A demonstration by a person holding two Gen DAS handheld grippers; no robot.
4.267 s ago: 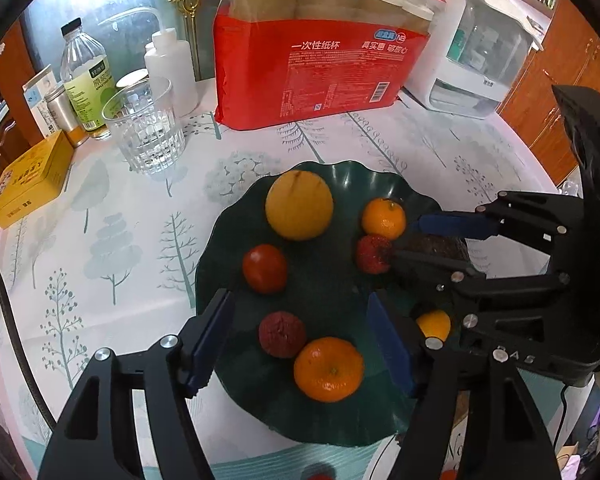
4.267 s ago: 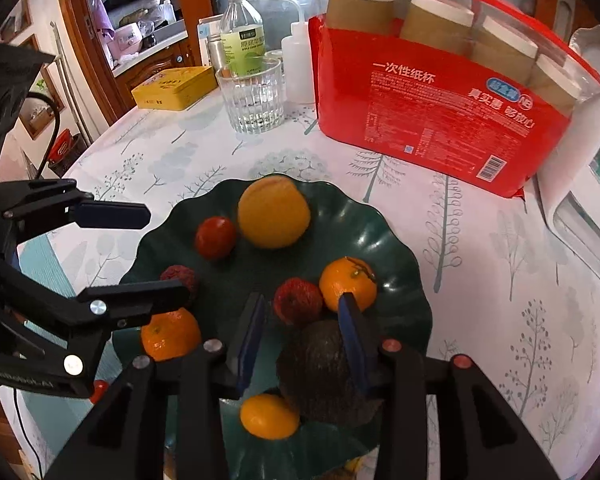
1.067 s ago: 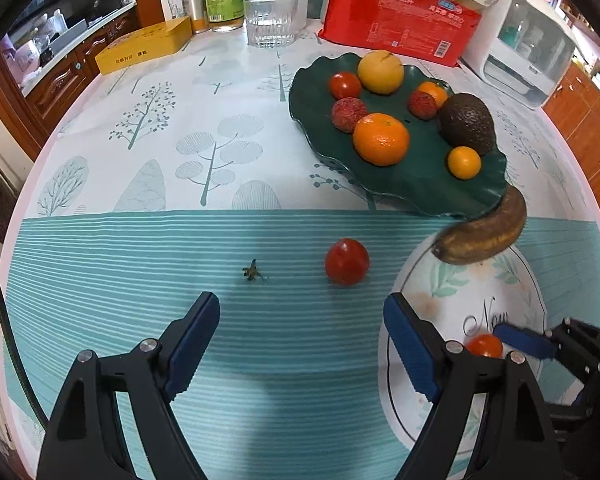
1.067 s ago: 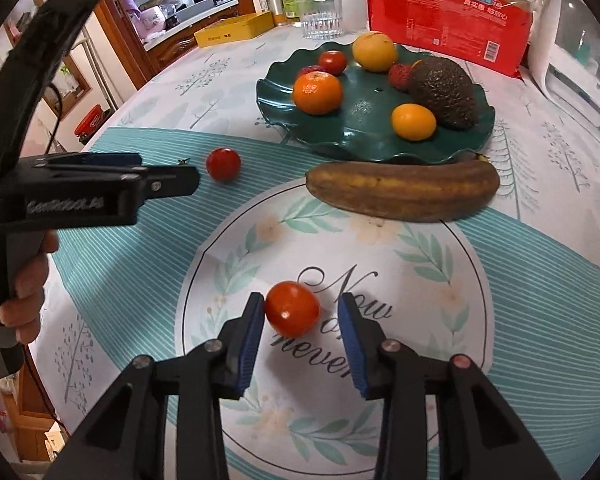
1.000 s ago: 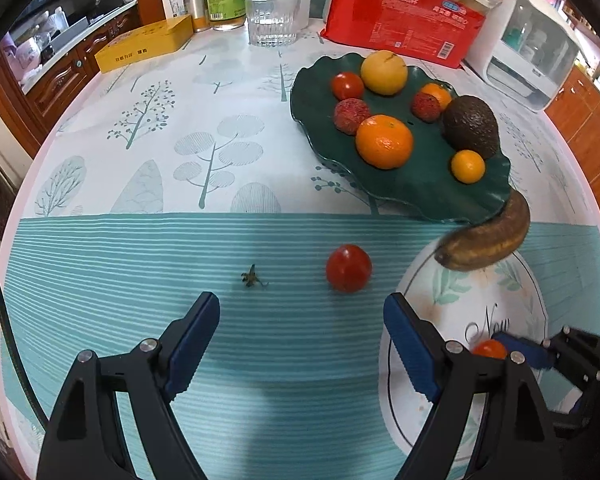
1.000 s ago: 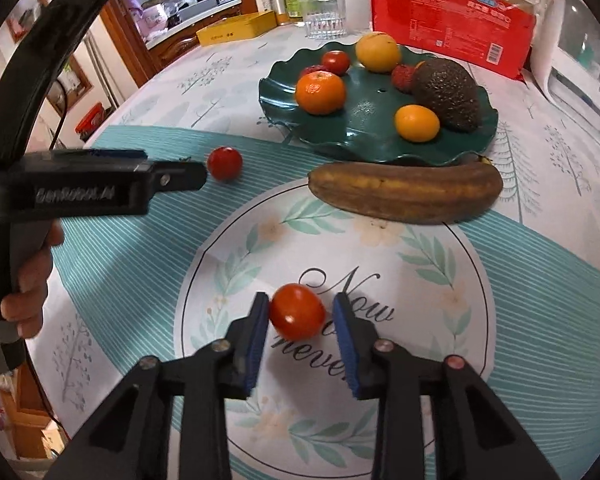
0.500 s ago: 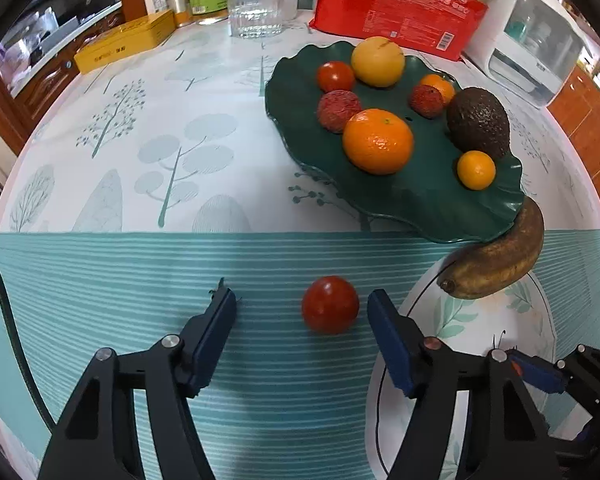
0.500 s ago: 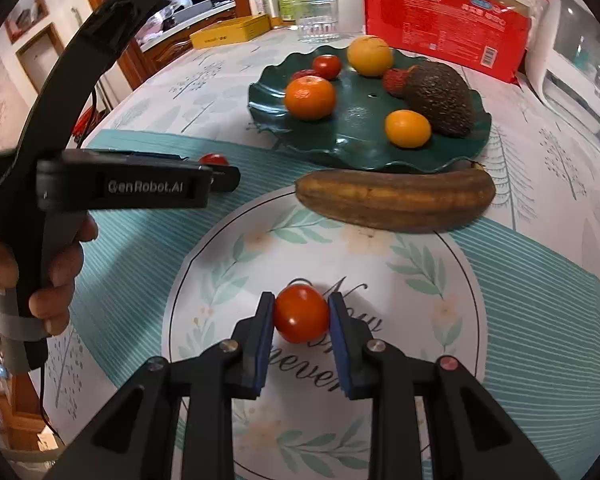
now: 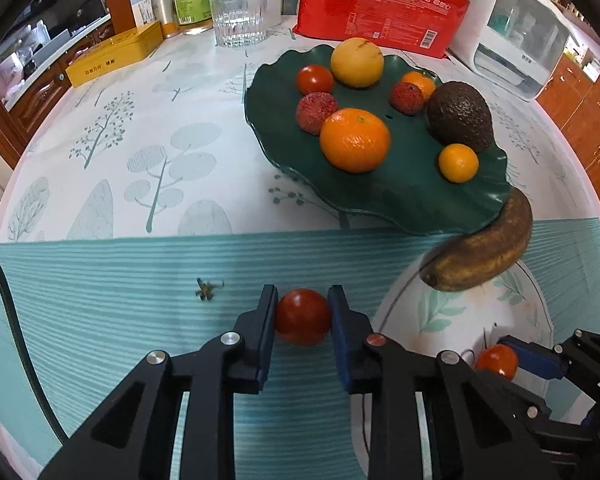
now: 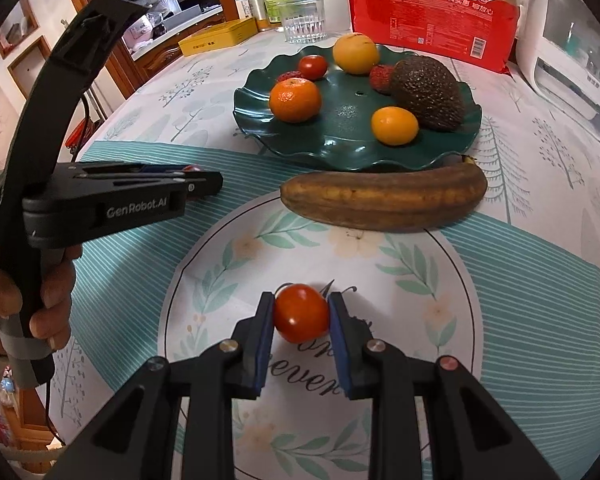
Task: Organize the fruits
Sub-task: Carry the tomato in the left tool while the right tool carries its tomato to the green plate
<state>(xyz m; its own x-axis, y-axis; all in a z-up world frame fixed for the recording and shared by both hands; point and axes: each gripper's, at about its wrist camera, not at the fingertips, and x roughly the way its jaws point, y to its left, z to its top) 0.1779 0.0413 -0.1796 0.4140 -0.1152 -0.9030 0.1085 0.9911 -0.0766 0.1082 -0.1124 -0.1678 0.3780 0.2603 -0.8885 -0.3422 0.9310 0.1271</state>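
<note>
My left gripper (image 9: 302, 308) is shut on a small red tomato (image 9: 302, 317) on the teal striped mat. My right gripper (image 10: 300, 312) is shut on another red tomato (image 10: 301, 313) over the white printed circle of the mat; it also shows in the left wrist view (image 9: 497, 361). A dark green wavy plate (image 9: 400, 196) holds an orange (image 9: 355, 139), a small orange (image 9: 458, 162), an avocado (image 9: 460, 115), a yellow fruit (image 9: 357, 62), a tomato and lychees. A brown banana (image 10: 382, 200) lies just in front of the plate.
Behind the plate stand a red pack of paper cups (image 9: 380, 8), a glass (image 9: 238, 18), bottles, a yellow tin (image 9: 114, 53) and a white appliance (image 9: 520, 40). A tomato stem (image 9: 206, 289) lies on the mat left of my left gripper.
My left gripper moved forward and closed on its tomato. My right gripper closed fully on its tomato. Four seconds ago both were over the plate.
</note>
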